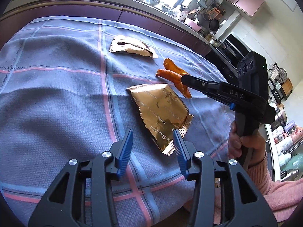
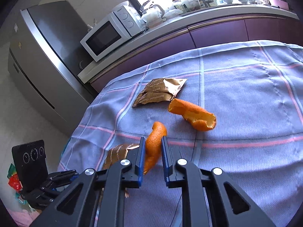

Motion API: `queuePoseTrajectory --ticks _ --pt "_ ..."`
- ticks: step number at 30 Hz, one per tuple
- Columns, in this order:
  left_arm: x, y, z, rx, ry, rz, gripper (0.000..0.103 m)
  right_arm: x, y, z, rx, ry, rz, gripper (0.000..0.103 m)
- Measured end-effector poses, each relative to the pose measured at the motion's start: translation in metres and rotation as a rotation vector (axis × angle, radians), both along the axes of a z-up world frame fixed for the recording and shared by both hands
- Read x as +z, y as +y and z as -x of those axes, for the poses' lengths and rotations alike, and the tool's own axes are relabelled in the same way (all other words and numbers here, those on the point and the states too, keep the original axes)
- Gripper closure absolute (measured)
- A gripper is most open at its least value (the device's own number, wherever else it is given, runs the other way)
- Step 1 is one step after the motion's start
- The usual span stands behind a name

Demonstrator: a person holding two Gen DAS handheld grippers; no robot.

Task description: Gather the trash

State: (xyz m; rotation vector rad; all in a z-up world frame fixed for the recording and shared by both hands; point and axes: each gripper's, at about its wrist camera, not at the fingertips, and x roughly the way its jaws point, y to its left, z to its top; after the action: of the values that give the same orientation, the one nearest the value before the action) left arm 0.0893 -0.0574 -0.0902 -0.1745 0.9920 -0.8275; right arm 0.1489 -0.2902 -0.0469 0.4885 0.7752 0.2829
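In the right wrist view my right gripper [image 2: 153,141] is shut on a curled strip of orange peel [image 2: 154,145], with both blue pads against it. A second, wider peel [image 2: 193,115] lies on the cloth just beyond. In the left wrist view the same right gripper [image 1: 184,79] pinches the peel [image 1: 181,87] near another piece [image 1: 170,65]. My left gripper [image 1: 153,138] stands open over the near end of a gold foil wrapper [image 1: 161,111]; its pads do not press the foil. Another gold wrapper [image 1: 132,47] lies farther back.
A blue checked cloth [image 1: 56,94] covers the table. Purple cabinets and a cluttered counter [image 2: 208,13] run behind it, with a microwave [image 2: 108,34] and a grey fridge [image 2: 43,56] at the left. The table's left edge [image 2: 75,132] drops to the floor. A hand in a pink sleeve [image 1: 246,145] holds the right gripper.
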Motion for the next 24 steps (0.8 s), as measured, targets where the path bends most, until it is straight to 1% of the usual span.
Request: queuePoseTrajectory --ticks 5,9,11,13,14,17,24 --pt "-0.002 -0.008 0.0 -0.034 0.02 0.018 0.058 -0.009 0.01 0.014 0.048 0.029 -0.027 0.088" --pt "-0.004 -0.012 -0.004 -0.02 0.045 0.036 0.059 -0.011 0.026 0.015 0.091 0.027 -0.02 0.088" --pt "-0.005 -0.01 -0.006 0.008 0.049 0.032 0.069 -0.01 0.033 0.015 0.106 0.019 -0.017 0.089" --pt "-0.008 -0.007 -0.008 0.036 0.05 0.011 0.09 -0.009 0.036 0.016 0.114 0.013 -0.019 0.089" --pt "-0.009 -0.005 -0.01 0.049 0.056 0.01 0.094 -0.008 0.037 0.016 0.116 0.009 -0.02 0.089" --pt "-0.012 0.002 -0.011 0.073 0.067 0.021 0.099 -0.006 0.038 0.017 0.121 0.001 -0.028 0.089" --pt "0.004 0.019 -0.004 0.107 -0.013 0.029 0.101 0.002 0.044 0.016 0.138 -0.026 -0.046 0.089"
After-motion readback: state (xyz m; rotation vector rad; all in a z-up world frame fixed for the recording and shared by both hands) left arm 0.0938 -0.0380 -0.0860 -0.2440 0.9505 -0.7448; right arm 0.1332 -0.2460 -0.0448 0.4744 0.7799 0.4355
